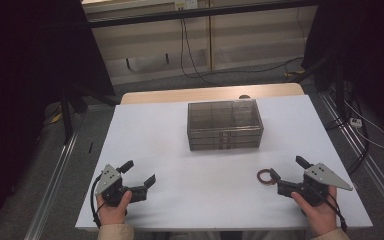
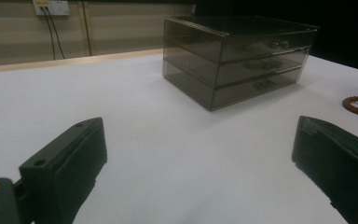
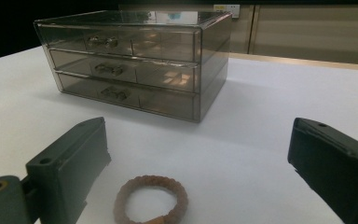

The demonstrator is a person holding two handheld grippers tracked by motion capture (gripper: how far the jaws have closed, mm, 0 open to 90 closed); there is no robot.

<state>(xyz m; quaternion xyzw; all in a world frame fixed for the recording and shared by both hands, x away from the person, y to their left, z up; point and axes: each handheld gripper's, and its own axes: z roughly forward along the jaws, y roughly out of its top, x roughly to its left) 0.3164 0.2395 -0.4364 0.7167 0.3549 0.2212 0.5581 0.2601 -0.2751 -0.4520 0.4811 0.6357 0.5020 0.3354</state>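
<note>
Near edge first: the left gripper [image 1: 138,174] sits low at the near left of the white surface [image 1: 180,150], its fingers [image 2: 70,158] spread wide with nothing between them. Over at the near right, the right gripper [image 1: 289,168] has its fingers [image 3: 74,154] spread too, and the small brown braided ring [image 3: 151,199] lies flat on the surface just ahead, between them (untouched by either). Farther back, centre, stands the smoky transparent three-drawer plastic box [image 1: 224,124], drawers all closed.
</note>
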